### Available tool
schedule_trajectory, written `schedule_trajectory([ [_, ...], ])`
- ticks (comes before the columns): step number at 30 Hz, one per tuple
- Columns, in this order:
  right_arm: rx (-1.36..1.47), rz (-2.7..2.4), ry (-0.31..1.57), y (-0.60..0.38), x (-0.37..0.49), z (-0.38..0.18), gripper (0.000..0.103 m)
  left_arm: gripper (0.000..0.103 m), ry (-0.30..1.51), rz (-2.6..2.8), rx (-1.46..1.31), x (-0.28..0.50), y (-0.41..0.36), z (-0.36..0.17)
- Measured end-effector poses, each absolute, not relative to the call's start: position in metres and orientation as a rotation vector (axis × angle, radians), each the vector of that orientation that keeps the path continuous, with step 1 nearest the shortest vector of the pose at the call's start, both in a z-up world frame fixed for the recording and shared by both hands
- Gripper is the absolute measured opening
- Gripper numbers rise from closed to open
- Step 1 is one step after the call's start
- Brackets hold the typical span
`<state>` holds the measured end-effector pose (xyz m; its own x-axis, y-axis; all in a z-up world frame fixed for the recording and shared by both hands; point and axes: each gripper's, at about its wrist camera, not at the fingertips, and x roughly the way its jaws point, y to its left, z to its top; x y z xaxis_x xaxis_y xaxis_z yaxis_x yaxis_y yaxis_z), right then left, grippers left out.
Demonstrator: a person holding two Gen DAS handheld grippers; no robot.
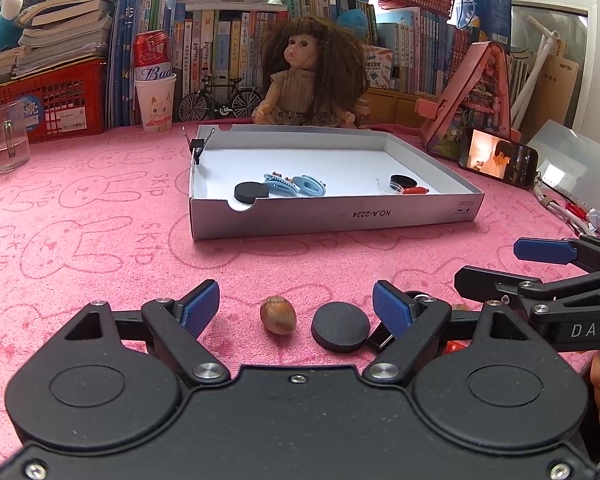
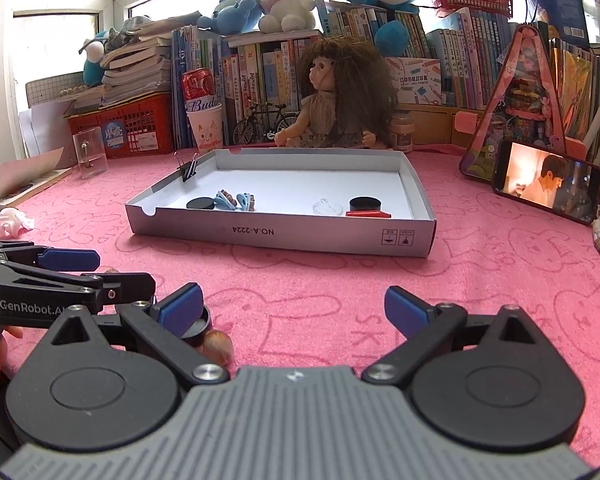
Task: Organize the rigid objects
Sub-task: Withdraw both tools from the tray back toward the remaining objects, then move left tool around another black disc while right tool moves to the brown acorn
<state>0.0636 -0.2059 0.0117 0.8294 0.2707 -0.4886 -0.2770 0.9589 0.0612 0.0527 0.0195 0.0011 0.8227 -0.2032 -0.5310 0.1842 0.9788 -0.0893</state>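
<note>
While both tongs are held apart, nothing is gripped | left gripper [image 1: 296,306] framed round hazelnut [image 1: 278,314] and black disc [image 1: 340,326] | right gripper [image 2: 294,310] idle | box [image 1: 332,220] awaited as destination

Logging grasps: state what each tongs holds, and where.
Nothing. The left tongs stand open around the hazelnut and black disc, untouched; the right tongs are open, empty.

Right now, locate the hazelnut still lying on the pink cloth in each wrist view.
Left wrist: the hazelnut lies bottom centre, between the open left gripper fingers, left of a black disc.
Right wrist: hazelnut lower left, beside the right gripper, partly hidden.
Shared landmark: white box marked NO.A-2224.
</note>
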Motion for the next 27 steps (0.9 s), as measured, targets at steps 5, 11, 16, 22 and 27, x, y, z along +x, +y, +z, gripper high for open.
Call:
schedule_trajectory([
  [5,-0.003,0.291,0.528,-0.205,0.062,0.006,0.101,0.081,0.574,-0.199,-0.036,0.05,0.02,-0.002],
  [11,-0.018,0.325,0.521,-0.202,0.056,0.003,0.101,0.077,0.568,-0.197,-0.024,0.045,0.021,-0.004],
  [16,-0.052,0.349,0.49,-0.199,0.047,0.002,0.097,0.069,0.564,-0.208,-0.022,0.042,0.022,-0.004],
  [22,-0.044,0.345,0.499,-0.2,0.046,0.002,0.081,0.047,0.561,-0.204,-0.041,0.04,0.023,0.0],
  [27,-0.034,0.39,0.516,-0.196,0.044,-0.002,0.061,0.034,0.553,-0.212,-0.052,0.036,0.022,0.004],
])
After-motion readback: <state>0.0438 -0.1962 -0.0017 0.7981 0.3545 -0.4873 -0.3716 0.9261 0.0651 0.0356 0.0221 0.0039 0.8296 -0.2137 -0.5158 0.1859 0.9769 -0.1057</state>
